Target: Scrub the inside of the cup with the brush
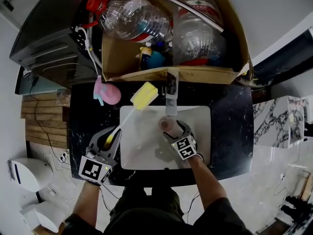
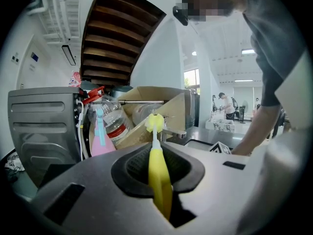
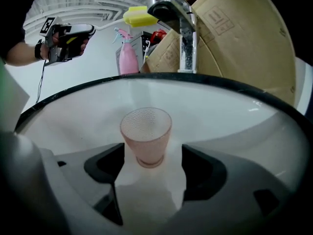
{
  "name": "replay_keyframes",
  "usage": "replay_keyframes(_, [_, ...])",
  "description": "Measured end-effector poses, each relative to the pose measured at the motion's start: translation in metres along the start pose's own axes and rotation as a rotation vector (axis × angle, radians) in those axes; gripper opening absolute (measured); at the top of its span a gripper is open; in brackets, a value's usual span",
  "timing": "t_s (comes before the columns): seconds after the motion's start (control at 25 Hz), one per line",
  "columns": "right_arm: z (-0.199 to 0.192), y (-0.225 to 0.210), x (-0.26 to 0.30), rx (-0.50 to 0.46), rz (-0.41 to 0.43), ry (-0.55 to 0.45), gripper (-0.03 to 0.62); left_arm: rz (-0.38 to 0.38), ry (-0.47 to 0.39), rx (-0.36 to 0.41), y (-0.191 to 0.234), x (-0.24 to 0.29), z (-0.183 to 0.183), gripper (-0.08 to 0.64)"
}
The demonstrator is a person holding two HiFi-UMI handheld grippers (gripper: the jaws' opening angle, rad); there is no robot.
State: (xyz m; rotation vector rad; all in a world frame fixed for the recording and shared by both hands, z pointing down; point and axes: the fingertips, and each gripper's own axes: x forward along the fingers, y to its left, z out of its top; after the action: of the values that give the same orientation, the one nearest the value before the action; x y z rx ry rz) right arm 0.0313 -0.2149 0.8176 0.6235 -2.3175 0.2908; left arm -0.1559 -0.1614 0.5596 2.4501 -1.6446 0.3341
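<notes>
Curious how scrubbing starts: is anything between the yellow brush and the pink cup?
Nothing lies directly between them. The brush, shut in the left gripper, is raised left of the faucet. The cup sits between the right gripper's jaws close by the spout, which may crowd the approach.

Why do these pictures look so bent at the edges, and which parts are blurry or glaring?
Head view: a wide lens bows the sink and counter, with even light. Left gripper view: black round border, washed-out windows behind, the brush soft at its near end, a mosaic patch added. Right gripper view: the cup is sharp, the foreground below it dark and smeared.
</notes>
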Motion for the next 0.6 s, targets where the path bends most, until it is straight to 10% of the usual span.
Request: replay_keyframes(0.6, [0.068, -0.020, -0.100, 0.006, -0.146, -0.157, 0.356, -0.019, -0.019, 0.007, -0.007, -0.023, 0.021, 0.037])
